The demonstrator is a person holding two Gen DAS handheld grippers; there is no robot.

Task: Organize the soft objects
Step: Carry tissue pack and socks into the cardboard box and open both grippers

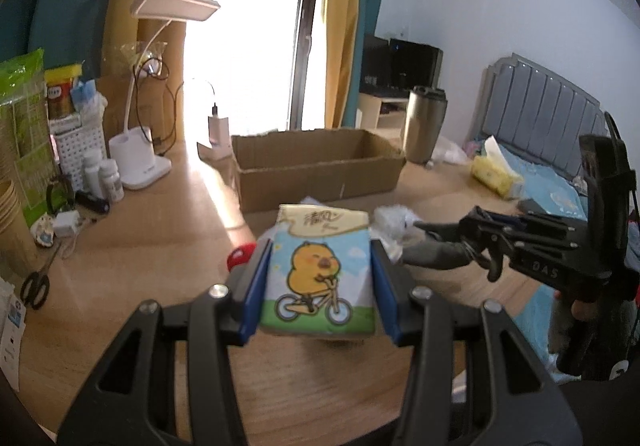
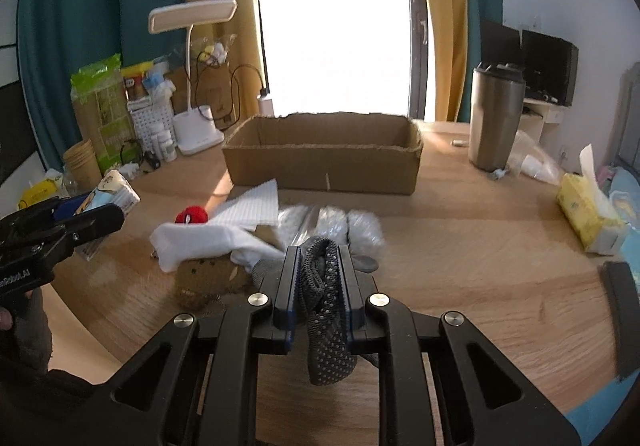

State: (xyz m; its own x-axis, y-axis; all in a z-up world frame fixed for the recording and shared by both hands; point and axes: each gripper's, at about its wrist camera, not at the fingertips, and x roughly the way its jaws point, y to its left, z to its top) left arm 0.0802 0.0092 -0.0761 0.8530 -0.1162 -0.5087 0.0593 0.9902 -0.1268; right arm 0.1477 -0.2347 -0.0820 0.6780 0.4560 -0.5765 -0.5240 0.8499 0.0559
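My left gripper [image 1: 320,246] is shut on a tissue pack [image 1: 320,278] printed with a yellow chick on a bicycle, held clear above the wooden table [image 1: 160,246]. My right gripper [image 2: 319,258] is shut on a grey dotted sock [image 2: 326,318] that hangs down between its blue pads. An open cardboard box [image 2: 320,166] stands behind both, at the middle of the table. In the right wrist view a white cloth [image 2: 200,242], a red plush [image 2: 192,216], a brown plush [image 2: 208,278] and a clear wrapped bundle [image 2: 332,224] lie in a heap before the box.
A white desk lamp [image 2: 196,126], bottles and packets crowd the table's left back. A steel tumbler [image 2: 494,118] stands right of the box, a yellow tissue pack [image 2: 588,214] near the right edge. Scissors [image 1: 36,286] lie at the left. A bed is beyond the table.
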